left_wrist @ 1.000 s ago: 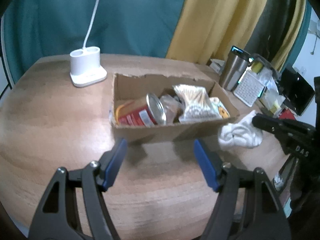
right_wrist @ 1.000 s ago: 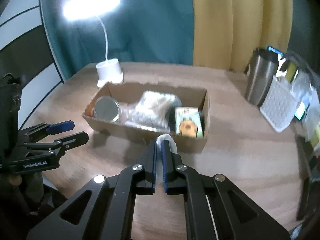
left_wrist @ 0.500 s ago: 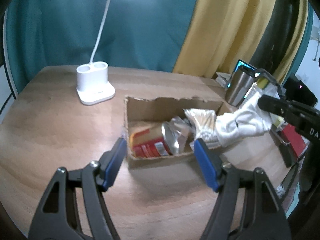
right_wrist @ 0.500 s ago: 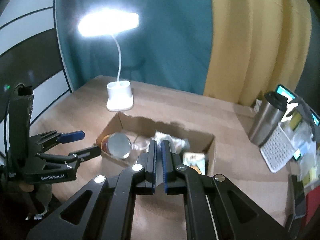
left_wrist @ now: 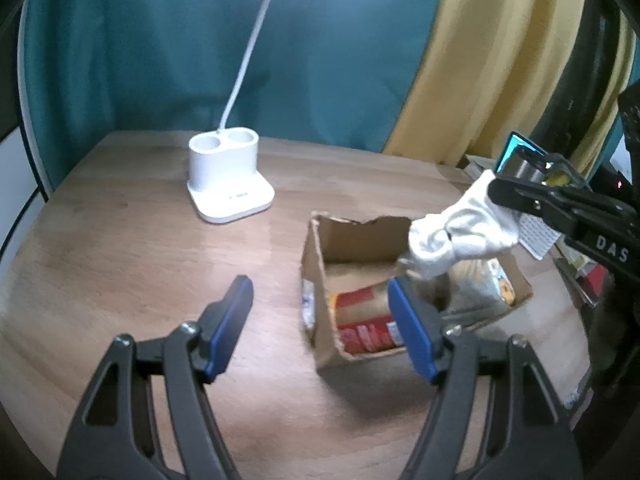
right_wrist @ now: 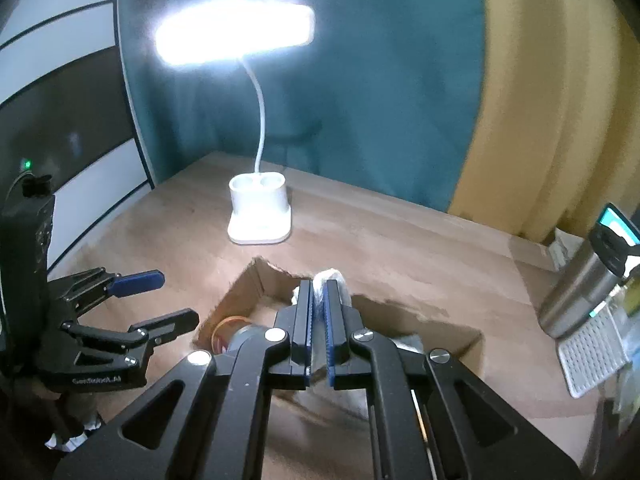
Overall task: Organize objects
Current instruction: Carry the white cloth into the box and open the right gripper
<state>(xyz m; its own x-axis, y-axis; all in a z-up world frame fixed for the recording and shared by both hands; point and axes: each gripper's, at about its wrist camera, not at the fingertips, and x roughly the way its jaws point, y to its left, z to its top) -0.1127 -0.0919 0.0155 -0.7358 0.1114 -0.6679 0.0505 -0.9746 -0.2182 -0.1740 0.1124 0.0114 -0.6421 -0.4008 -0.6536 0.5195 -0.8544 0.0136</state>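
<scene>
While left tool [left_wrist: 320,320] gapes empty, right tool [right_wrist: 319,312] has raised clamped sock [left_wrist: 460,232] above box [left_wrist: 320,280].

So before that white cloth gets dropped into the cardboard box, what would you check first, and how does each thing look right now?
1. Right tool shut on the white cloth: ok.
2. Cloth hanging above the cardboard box, clear of its walls: ok.
3. Room left in the box beside the red can and the packets: cannot tell, the cloth hides part of it.
4. Left tool open, empty, outside the box: ok.
5. White lamp standing apart from the box: ok.
</scene>
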